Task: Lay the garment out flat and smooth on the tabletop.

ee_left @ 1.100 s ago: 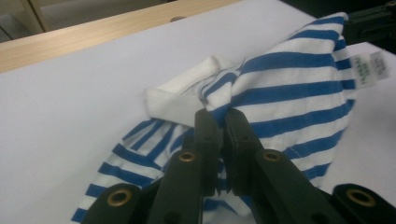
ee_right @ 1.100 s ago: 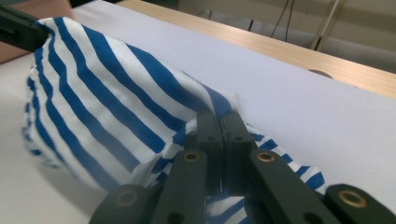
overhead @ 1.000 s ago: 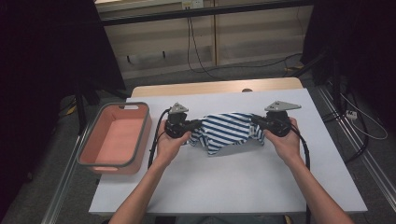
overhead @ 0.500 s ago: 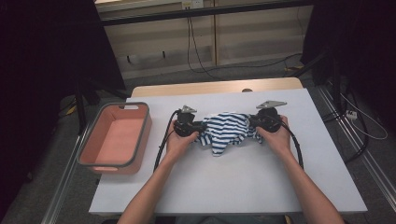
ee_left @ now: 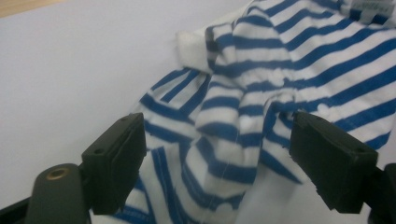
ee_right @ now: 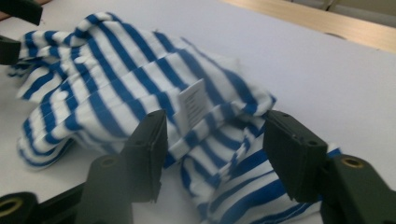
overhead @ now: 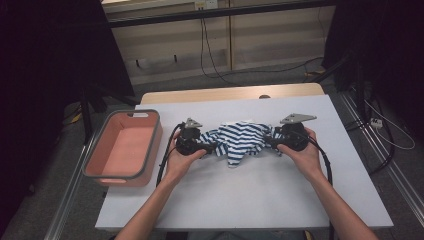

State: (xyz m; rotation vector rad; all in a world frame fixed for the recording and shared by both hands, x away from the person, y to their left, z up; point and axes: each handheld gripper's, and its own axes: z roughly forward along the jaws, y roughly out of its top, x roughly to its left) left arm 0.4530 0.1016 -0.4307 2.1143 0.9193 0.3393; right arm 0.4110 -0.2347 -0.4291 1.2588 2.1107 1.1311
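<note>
Blue-and-white striped cloth (overhead: 240, 140) — salmon bin (overhead: 122, 147), white table (overhead: 260, 195)

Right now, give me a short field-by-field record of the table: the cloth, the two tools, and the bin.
garment: blue-and-white striped fabric garment, crumpled in a heap on the white table
left tool: jaws have just been opening, pads apart, fabric between them but not pinched
right tool: jaws have just been opening, pads apart over the garment's edge with its white label
bin: salmon-pink plastic bin with grey rim, on the table's left edge, apart from the garment
</note>
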